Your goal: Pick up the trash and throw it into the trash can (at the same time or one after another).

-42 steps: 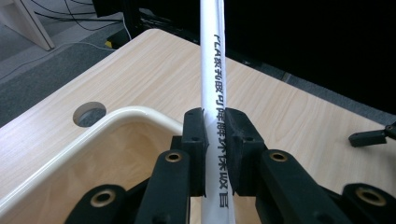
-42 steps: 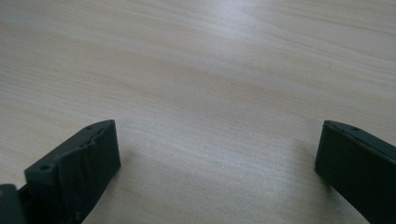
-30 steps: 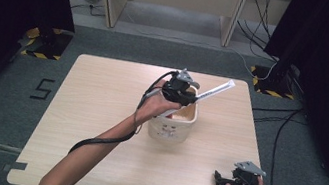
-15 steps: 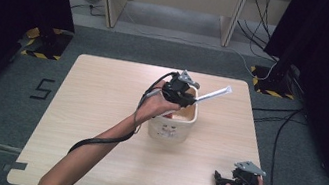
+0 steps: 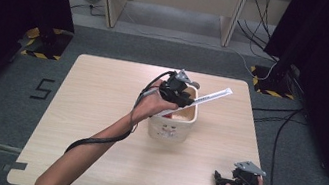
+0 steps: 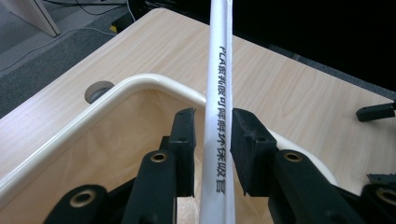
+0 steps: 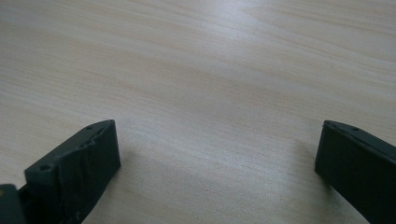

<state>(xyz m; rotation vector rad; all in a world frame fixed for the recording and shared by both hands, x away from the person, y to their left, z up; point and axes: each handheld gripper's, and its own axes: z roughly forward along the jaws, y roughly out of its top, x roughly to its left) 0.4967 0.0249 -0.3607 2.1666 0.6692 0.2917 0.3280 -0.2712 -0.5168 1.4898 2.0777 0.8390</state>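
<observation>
A long white paper-wrapped straw (image 6: 219, 70) with black print runs up between the jaws of my left gripper (image 6: 213, 135). The jaws have just been opening and their pads stand slightly off the straw. In the high view, my left gripper (image 5: 186, 99) hovers over the cream bin (image 5: 171, 129) at the table's middle. The straw (image 5: 212, 96) slants up to the right past the bin's rim (image 6: 116, 91). My right gripper (image 5: 221, 180) rests open near the table's front right corner. Only bare wood lies between its jaws (image 7: 217, 149).
The light wooden table (image 5: 98, 112) has a round hole (image 6: 98, 91) just beyond the bin. Dark curtains flank the table. Desk legs and floor cables lie behind it. A cable trails from my left gripper along the forearm.
The straw's far end has sunk a little toward the bin's rim. Neither hand has moved.
</observation>
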